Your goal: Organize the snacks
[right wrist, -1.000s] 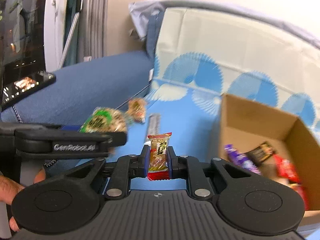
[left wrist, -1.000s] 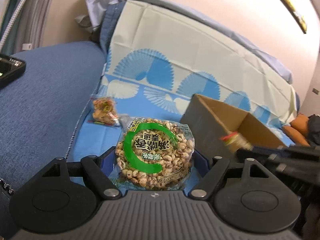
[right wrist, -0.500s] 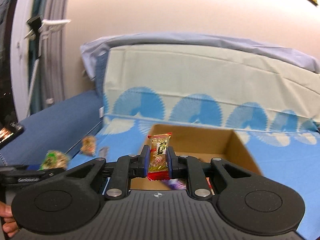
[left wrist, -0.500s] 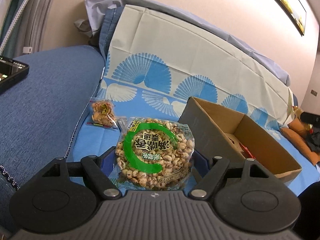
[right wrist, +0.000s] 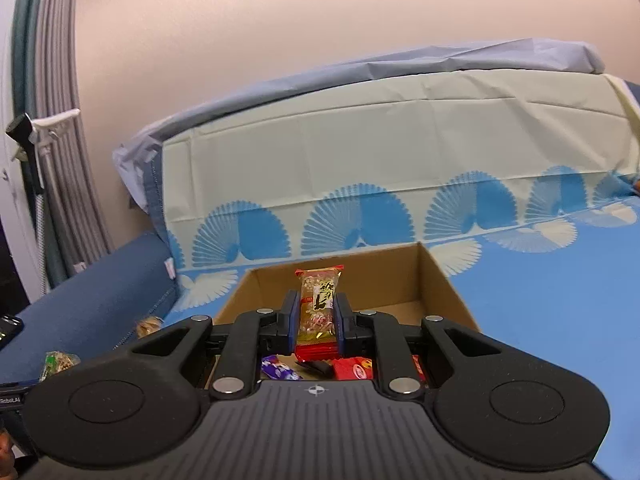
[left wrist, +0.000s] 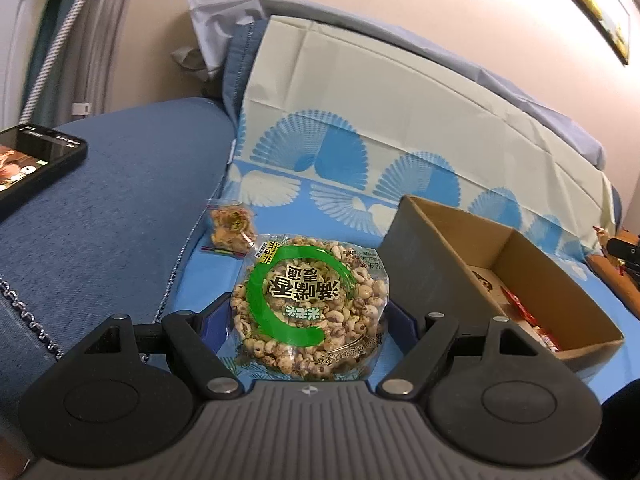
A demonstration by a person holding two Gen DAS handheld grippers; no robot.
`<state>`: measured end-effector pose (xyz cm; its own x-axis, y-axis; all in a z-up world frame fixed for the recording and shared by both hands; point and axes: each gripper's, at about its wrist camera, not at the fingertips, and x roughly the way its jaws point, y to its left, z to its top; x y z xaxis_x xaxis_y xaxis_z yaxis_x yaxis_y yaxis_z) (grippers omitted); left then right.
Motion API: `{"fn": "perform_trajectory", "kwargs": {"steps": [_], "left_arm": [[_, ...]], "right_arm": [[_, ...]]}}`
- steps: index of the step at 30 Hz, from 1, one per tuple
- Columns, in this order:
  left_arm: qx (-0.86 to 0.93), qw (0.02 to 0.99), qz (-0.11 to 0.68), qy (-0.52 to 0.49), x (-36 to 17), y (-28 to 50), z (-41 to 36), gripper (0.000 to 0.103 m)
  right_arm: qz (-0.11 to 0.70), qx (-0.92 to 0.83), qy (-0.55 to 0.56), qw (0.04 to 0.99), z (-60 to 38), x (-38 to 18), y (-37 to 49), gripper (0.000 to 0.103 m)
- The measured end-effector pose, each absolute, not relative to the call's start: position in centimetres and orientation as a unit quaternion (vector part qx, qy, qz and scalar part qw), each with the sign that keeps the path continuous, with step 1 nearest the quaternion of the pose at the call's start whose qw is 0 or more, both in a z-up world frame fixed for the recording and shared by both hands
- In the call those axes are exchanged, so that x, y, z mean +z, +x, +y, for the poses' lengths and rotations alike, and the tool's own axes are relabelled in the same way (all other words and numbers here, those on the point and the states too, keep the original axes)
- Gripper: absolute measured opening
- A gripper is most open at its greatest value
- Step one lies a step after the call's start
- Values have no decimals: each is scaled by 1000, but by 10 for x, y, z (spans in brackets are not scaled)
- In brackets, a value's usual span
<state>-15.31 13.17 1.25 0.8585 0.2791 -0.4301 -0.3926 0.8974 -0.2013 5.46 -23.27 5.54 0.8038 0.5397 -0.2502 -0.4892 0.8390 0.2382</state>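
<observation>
My left gripper [left wrist: 312, 314] is shut on a round clear bag of puffed grain snack [left wrist: 308, 300] with a green ring on its label, held just above the blue sheet. To its right is an open cardboard box [left wrist: 424, 264]. My right gripper [right wrist: 317, 312] is shut on a small red-edged snack packet [right wrist: 320, 296], which stands upright between the pads. It hovers at the near side of the box [right wrist: 404, 280], above a purple wrapper [right wrist: 280, 370] and a red wrapper [right wrist: 354, 368] inside. The green-ringed bag [right wrist: 60, 362] shows at the lower left of the right wrist view.
A small clear packet of brown snacks [left wrist: 231, 227] lies on the sheet beyond the left gripper, by the blue sofa arm [left wrist: 120, 208]. A phone [left wrist: 32, 164] rests on that arm. The patterned cover rises up the backrest [left wrist: 400, 112] behind the box.
My right gripper has swung to the right with the small packet, from beside the left gripper to the near side of the box. The left gripper and its bag have stayed almost still.
</observation>
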Motion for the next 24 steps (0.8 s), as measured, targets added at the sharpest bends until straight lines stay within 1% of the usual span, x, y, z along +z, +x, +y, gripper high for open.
{"fn": "perform_trajectory", "kwargs": {"steps": [7,12,24], "left_arm": [[205,940,226,-152,18,-151,133,83],[213,937,231,-151,30,-154,125,83],[143,959,210,-127,58,-109,57,83]], "right_arm": [[135,296,102,940,-234,50,69,18],[121,305,125,936,-231,45,75,18],[116,303,145,935,-240,43,76,18]]}}
